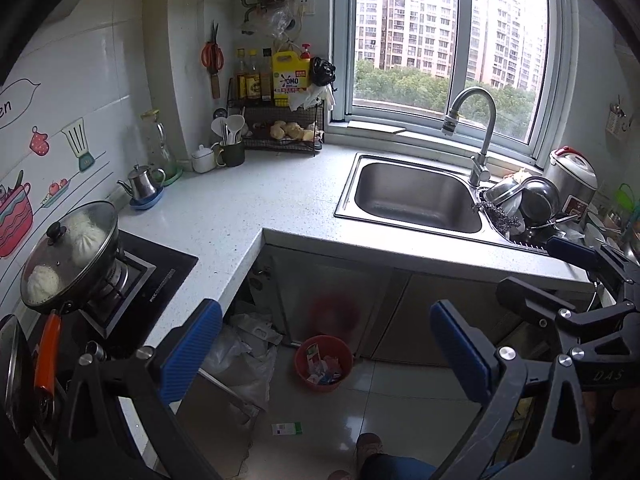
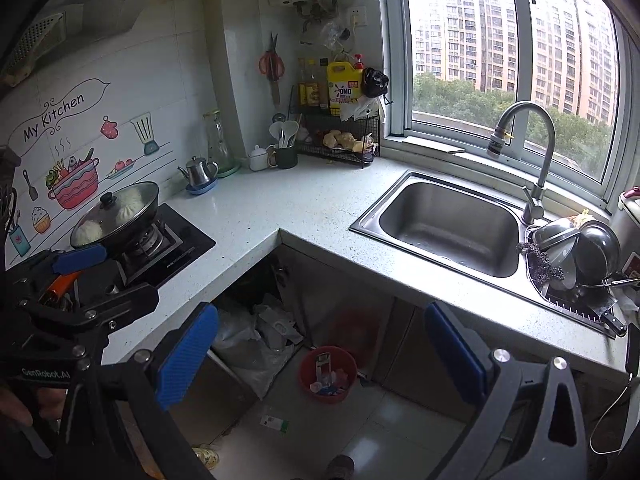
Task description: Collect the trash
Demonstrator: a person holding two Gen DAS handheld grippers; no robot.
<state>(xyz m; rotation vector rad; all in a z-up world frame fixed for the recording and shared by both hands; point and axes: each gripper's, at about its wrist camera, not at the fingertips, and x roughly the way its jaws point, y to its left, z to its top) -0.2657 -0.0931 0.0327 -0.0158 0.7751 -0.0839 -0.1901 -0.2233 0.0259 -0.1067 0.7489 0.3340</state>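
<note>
A red bin [image 1: 324, 364] [image 2: 329, 374] stands on the floor under the counter corner, with paper scraps and small cartons inside. A little in front of it, a green-and-white carton [image 1: 287, 428] [image 2: 274, 423] lies flat on the tiles. A small printed can [image 2: 206, 456] lies near the cabinet base. My left gripper [image 1: 326, 348] hangs high above the bin, open and empty. My right gripper [image 2: 322, 354] is beside it at the same height, also open and empty. Each gripper's blue pad [image 1: 572, 250] [image 2: 80, 258] shows at the edge of the other view.
An L-shaped white counter [image 1: 248, 208] holds a steel sink [image 1: 416, 196] with a tall faucet [image 1: 476, 136], stacked dishes [image 1: 524, 200], and a lidded pan [image 1: 68, 256] of buns on the stove. Plastic bags [image 1: 244, 352] fill the open cabinet. A person's shoe [image 1: 370, 446] is on the floor.
</note>
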